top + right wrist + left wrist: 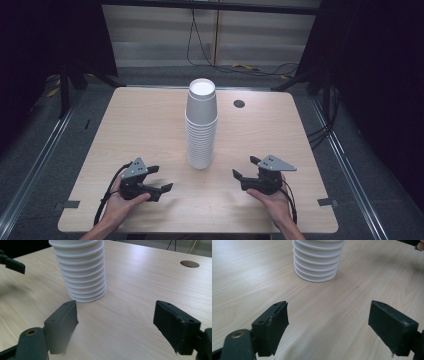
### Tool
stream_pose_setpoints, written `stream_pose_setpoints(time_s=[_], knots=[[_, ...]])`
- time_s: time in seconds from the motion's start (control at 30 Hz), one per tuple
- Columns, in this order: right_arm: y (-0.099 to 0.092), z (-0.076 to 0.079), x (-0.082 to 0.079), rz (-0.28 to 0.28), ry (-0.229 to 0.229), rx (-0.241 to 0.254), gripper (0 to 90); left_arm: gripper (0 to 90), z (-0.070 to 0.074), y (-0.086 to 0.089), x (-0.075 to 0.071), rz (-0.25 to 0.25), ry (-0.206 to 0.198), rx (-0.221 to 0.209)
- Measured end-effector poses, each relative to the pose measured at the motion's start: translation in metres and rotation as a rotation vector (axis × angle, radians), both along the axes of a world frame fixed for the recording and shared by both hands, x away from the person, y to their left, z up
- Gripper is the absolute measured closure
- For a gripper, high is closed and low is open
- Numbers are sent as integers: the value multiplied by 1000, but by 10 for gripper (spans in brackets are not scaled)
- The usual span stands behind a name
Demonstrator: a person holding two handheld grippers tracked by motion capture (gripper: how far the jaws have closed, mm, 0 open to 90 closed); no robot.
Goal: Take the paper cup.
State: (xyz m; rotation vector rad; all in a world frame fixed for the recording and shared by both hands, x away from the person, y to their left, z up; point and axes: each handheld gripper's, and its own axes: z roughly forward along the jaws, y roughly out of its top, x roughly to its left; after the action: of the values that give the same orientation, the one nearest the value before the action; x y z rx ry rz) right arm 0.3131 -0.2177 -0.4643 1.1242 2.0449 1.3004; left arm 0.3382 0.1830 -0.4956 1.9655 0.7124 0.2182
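— What's nearest?
— The left gripper (161,179) and right gripper (244,167), both near the table's (140,130) front edge, jaws spread wide, gripping nothing.
— And the cups?
— The stack of white paper cups (201,125) stands upside down between them, slightly farther, mid-table, untouched.
— Beyond?
— A round hole (239,104) far right.

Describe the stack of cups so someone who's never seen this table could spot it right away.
Find the light wooden table. At its middle, ahead of the two open grippers, stands the stack of white paper cups, upside down, nested rims ribbing its sides. It is the only tall white thing there.
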Motion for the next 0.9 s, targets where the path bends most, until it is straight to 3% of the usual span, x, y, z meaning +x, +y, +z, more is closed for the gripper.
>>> stream_pose_setpoints(time_s=[0.3, 0.5, 0.63, 0.9], knots=[[-2, 5, -1, 24, 14, 33, 185, 159, 0, 0, 1, 4, 1, -4], [-1, 11, -1, 38, 6, 50, 169, 160, 0, -2, 1, -6, -1, 2], [-1, 15, 0, 48, -8, 46, 170, 161, -2, -2, 3, -4, 21, -7], [4, 25, 2, 82, -19, 65, 169, 161, -2, -3, 3, -9, 8, 2]])
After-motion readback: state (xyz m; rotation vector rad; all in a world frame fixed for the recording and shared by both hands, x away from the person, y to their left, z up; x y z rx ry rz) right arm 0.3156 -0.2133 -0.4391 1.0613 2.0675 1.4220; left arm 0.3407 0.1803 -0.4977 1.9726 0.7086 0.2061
